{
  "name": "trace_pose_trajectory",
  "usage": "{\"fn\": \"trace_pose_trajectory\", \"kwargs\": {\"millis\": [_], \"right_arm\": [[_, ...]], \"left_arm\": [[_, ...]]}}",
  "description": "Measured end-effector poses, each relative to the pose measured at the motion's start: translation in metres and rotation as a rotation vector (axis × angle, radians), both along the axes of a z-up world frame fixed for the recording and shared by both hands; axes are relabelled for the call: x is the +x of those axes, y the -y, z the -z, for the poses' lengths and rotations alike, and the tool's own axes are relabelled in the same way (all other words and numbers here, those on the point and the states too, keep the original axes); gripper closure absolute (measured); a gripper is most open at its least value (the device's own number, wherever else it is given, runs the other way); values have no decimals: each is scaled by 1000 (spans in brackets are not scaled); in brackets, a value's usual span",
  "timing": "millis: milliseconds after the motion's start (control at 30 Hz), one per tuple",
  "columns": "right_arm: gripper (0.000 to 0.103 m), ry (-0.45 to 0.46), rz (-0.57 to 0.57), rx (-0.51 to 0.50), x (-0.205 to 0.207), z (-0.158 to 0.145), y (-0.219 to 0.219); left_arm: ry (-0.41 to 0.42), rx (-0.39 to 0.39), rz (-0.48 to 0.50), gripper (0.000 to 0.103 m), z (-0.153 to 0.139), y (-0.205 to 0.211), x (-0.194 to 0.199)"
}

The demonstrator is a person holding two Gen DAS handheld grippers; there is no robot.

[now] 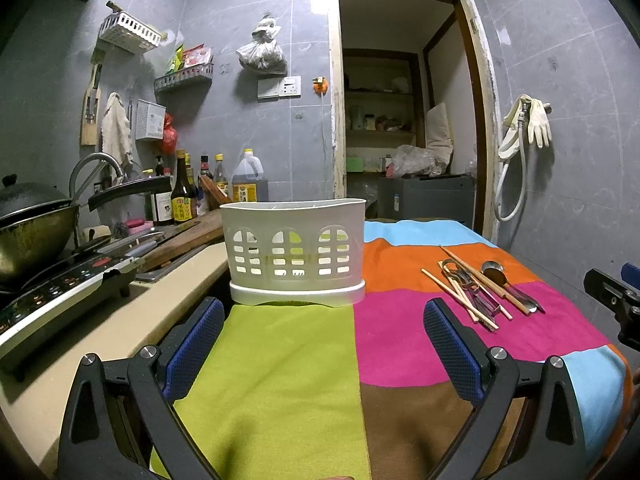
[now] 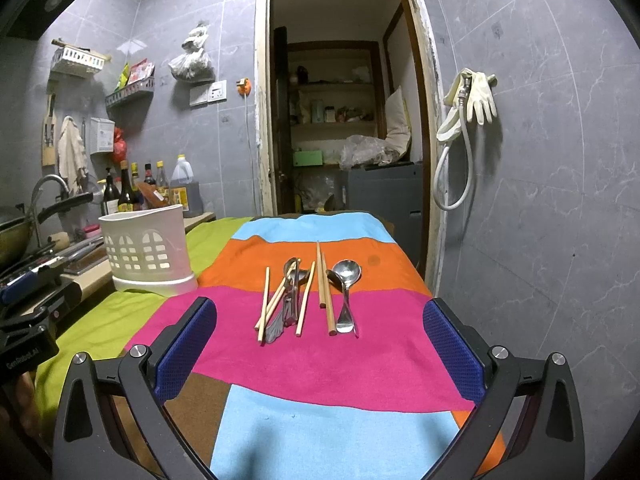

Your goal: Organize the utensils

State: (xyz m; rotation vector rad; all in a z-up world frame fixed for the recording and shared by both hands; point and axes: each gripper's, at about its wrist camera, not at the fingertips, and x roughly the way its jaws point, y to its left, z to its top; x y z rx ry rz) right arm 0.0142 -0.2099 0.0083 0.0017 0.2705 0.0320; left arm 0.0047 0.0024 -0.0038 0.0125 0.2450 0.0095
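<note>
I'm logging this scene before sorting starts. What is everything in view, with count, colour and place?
utensil holder: one, white, slotted, on the cloth's green patch beside the counter
chopsticks: several, wooden, loose on the pink and orange stripes
spoons: at least two, metal, among the chopsticks; exact count unclear
cloth: one, multicoloured, covering the table
bottles: several, dark, at the counter's back by the wall
wok: one, dark, on the cooktop at far left
rubber gloves: pale, hanging on the wall right of the doorway
left tongs: blue pads, open, facing the holder
right tongs: blue pads, open, facing the utensils
</note>
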Motion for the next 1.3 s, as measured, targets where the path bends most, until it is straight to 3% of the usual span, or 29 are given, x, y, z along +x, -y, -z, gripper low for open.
{"fn": "trace_pose_trajectory", "kwargs": {"millis": [1300], "right_arm": [[0,-16,2,7,5,8,-4]], "left_arm": [[-4,-3,-1,5,3,-4,1]]}}
